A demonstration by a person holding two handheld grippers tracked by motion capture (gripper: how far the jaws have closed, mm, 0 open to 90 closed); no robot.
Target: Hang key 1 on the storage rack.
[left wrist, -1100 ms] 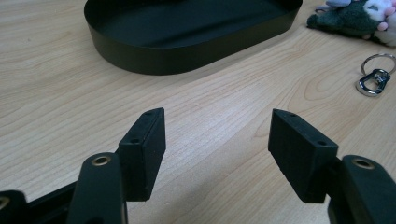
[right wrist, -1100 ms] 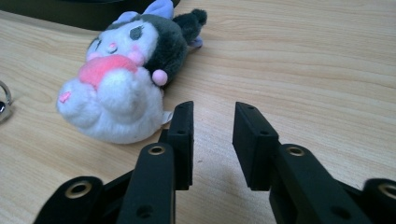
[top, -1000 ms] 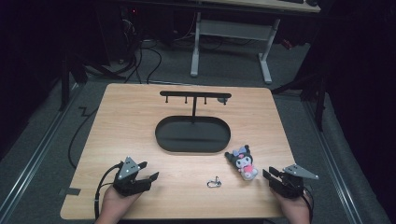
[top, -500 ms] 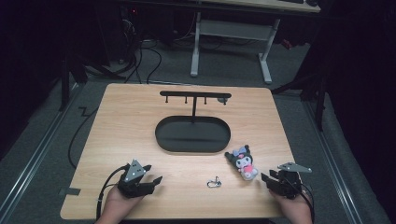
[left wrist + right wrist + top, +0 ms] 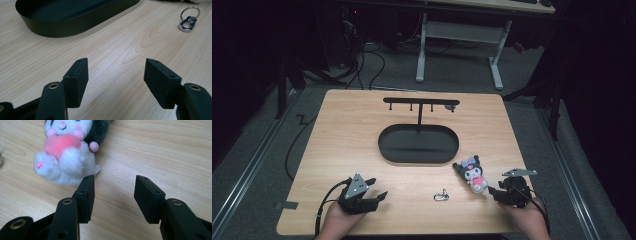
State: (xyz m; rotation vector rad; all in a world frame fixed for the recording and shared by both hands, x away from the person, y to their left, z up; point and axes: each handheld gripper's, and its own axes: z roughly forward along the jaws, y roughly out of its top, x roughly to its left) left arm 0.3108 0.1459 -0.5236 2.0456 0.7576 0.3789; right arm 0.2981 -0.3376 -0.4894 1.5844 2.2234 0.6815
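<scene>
A small plush toy (image 5: 472, 172), white and dark grey with a pink heart, lies on the wooden table (image 5: 347, 130) at the front right. My right gripper (image 5: 492, 192) sits just right of it and points at it. In the right gripper view the plush toy (image 5: 67, 152) lies beyond the left jaw of my right gripper (image 5: 115, 180). Those jaws have just been opening, with only bare wood between them. A silver key ring with a clasp (image 5: 440, 195) lies at the front centre. My left gripper (image 5: 379, 190) rests open at the front left. In its own view my left gripper (image 5: 115, 65) is empty and the key ring (image 5: 188, 21) lies far right.
A black oval tray (image 5: 412, 147) sits mid-table with a T-shaped hook rack (image 5: 419, 102) rising from its back. The black oval tray (image 5: 75, 22) lies ahead of the left jaws. Cables trail off the left table edge (image 5: 299, 145). A desk frame (image 5: 459, 35) stands behind.
My right gripper has shifted slightly beside the plush toy. The left gripper, the toy and the key ring stay where they were.
</scene>
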